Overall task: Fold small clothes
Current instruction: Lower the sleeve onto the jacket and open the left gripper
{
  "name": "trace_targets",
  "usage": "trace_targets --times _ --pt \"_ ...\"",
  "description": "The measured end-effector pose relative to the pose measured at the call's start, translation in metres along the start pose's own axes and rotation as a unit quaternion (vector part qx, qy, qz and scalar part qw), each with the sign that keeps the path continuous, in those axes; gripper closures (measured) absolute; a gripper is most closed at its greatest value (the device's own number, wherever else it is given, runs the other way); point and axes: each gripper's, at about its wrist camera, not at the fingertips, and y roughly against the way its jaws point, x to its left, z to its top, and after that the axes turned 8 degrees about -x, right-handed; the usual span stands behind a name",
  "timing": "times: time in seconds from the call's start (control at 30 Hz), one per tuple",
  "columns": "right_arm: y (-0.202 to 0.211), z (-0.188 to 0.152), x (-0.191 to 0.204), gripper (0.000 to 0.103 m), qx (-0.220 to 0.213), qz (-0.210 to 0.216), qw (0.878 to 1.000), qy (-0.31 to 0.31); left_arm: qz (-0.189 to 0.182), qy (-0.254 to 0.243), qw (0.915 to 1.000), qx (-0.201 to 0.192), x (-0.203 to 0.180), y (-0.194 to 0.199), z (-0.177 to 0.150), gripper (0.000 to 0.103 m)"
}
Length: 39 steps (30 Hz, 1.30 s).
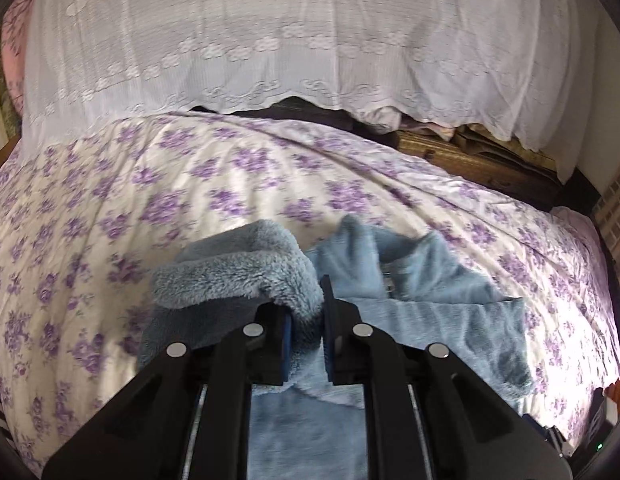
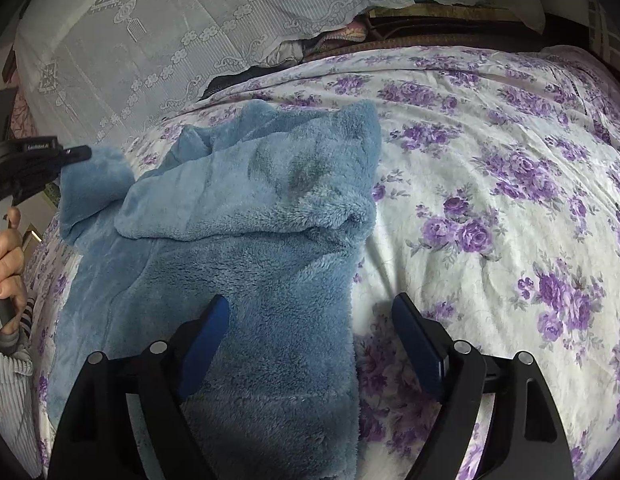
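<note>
Blue fleece garment (image 2: 246, 240) lies on the bed (image 2: 490, 168), its near end cut off below the right claw (image 2: 310, 336), whose jaws stand wide with one pad over the fleece and one over the sheet. The left claw (image 1: 306, 320) pinches a raised fold (far side blurred). White lace cover (image 1: 270, 40) hides whatever lies behind it.

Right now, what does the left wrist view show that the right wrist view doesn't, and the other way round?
Only the left wrist view shows the left tongs from behind, shut on a fold of the blue fleece garment. Only the right wrist view shows the right tongs open, one finger over the fleece, nothing gripped, plus the person's hand holding the left tool's handle. Both show the fleece on the purple-flowered bedspread with the white lace cloth behind.
</note>
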Motion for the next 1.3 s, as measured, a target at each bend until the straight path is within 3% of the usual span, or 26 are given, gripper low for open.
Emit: trace_targets --times 0.53,1.03,1.27,1.3 --pt "0.001 -0.001 0.001 0.017 0.002 0.001 1.0 -0.004 -0.046 -0.035 0.9979 -0.027 -0.089 0.003 0.005 0.092" --pt "0.002 0.002 -0.01 0.017 0.002 0.021 0.999 -0.049 -0.074 -0.124 0.9885 0.045 -0.151 -0.044 -0.073 0.092" --pt "0.002 0.001 -0.01 0.017 0.002 0.02 0.999 -0.046 -0.094 -0.144 0.9847 0.028 -0.165 -0.035 -0.078 0.092" --pt "0.002 0.001 -0.009 0.017 0.002 0.019 0.999 -0.045 -0.095 -0.149 0.9838 0.031 -0.167 -0.036 -0.078 0.088"
